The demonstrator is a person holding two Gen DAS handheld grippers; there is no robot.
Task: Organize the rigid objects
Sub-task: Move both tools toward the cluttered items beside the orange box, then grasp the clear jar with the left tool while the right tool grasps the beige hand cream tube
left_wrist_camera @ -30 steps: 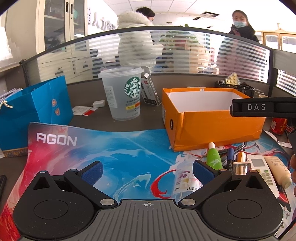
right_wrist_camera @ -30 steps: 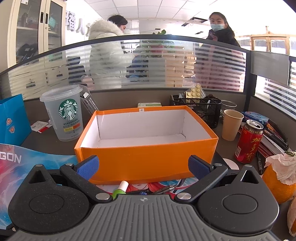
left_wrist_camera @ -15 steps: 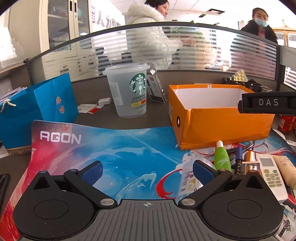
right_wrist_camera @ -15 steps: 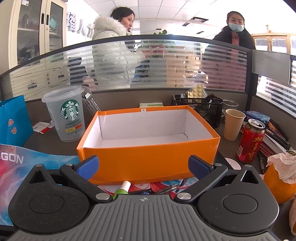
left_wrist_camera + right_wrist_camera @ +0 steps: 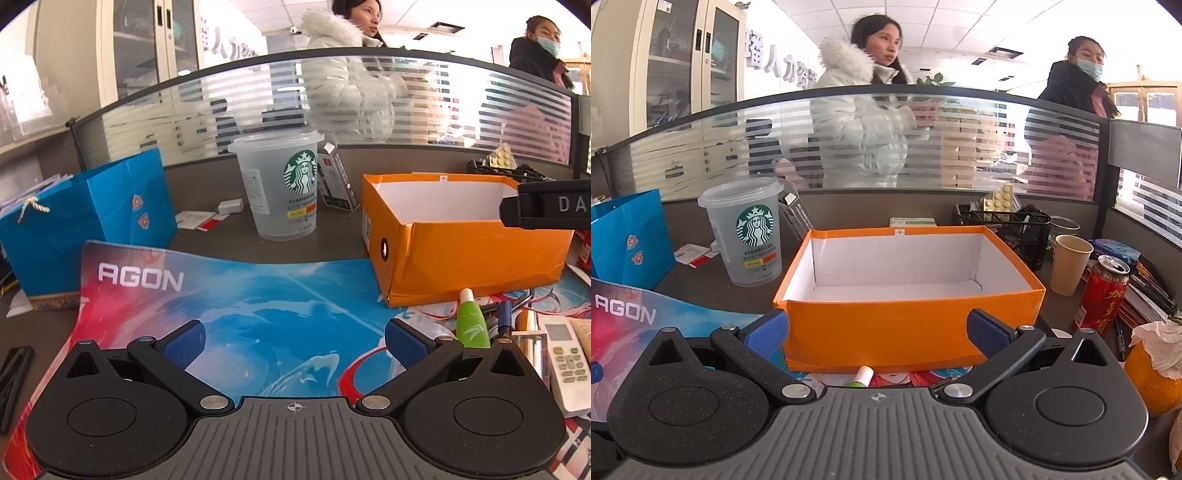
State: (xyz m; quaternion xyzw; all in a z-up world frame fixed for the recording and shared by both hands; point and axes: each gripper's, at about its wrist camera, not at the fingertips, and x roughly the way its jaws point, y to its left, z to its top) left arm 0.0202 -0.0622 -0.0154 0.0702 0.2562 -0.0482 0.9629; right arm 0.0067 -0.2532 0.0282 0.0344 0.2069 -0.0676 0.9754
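Green tube (image 5: pixel 472 325) lies just right of the spread, empty left gripper (image 5: pixel 293 338) — under the equally spread right gripper (image 5: pixel 877 330).

My left gripper (image 5: pixel 293 341) and right gripper (image 5: pixel 877 330) are black, with blue pads (image 5: pixel 183 341), round discs and silver screws (image 5: pixel 213 401).

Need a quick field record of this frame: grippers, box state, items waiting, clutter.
left gripper: open, holding nothing, over the AGON mat
right gripper: open, holding nothing, facing the orange box
box: nothing visible inside
items waiting, on mat in front of box: green tube, remote, blue pen
clutter: Starbucks cup, red can, paper cup, blue bag
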